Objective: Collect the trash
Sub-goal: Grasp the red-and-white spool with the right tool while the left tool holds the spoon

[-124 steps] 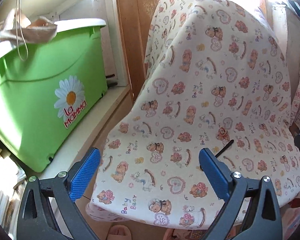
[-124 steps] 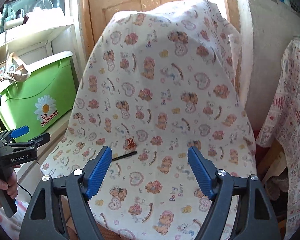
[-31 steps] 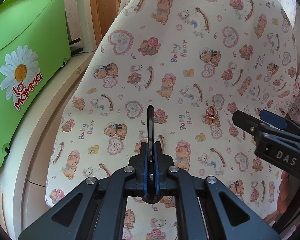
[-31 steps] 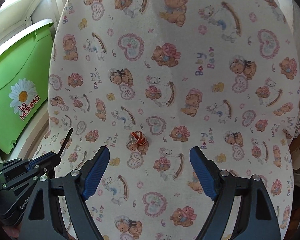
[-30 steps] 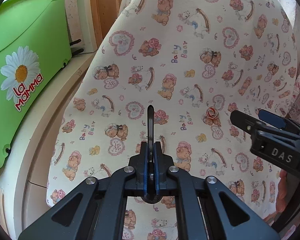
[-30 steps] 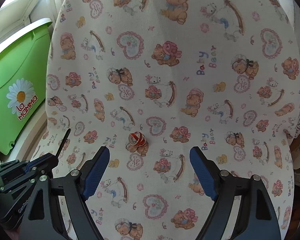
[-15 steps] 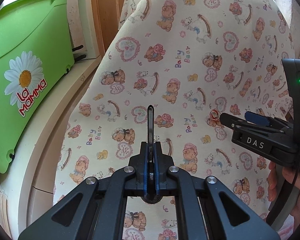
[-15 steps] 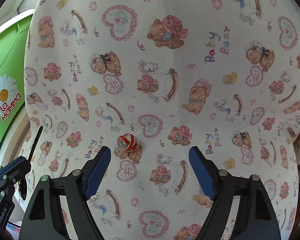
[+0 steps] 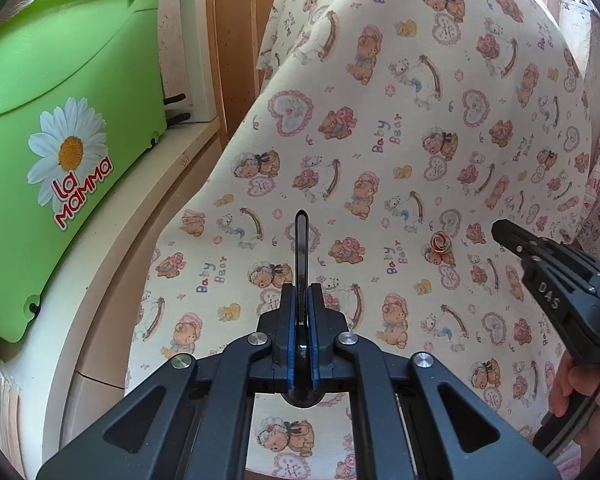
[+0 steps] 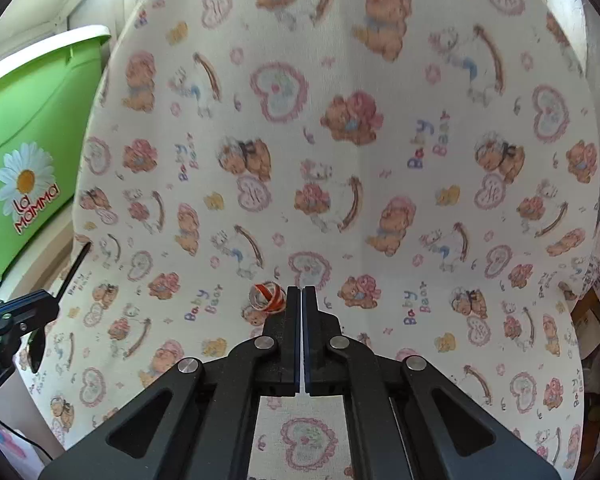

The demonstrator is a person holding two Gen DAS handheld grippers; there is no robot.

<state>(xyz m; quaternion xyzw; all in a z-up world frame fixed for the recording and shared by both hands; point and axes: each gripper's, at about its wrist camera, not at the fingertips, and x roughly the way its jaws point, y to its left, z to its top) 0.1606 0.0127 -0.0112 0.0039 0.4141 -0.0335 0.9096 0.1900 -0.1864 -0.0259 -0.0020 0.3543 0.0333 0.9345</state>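
Orange-and-white curled scrap (image 10: 267, 297) lies on the bear-printed cloth (image 10: 380, 152) draped over the chair, just to the left of my right gripper (image 10: 301, 296). That gripper's blue-lined jaws have come together with nothing between them; the scrap sits beside the outer face of the left finger, apparently touching it, though I cannot be sure of contact. From my left wrist camera the same scrap (image 9: 440, 242) shows as a small coil on the cloth (image 9: 380, 80), a little ahead of the right gripper's tip (image 9: 502, 229), and well to the right of my left gripper (image 9: 301, 292).

My left gripper is clamped on a thin black strip (image 9: 301, 248), which stands straight up out of the jaws above the seat. In the right wrist view that strip (image 10: 73, 264) pokes up from the left gripper (image 10: 40, 298) at the picture's left edge.

Beside the chair, on a pale ledge (image 9: 112, 248), stands a green plastic bin (image 9: 52, 92) with a daisy sticker reading "La Mamma". Wooden panelling (image 9: 236, 40) rises behind the chair. My hand (image 9: 572, 388) shows under the right gripper's handle. Nothing stands between the scrap and either gripper.
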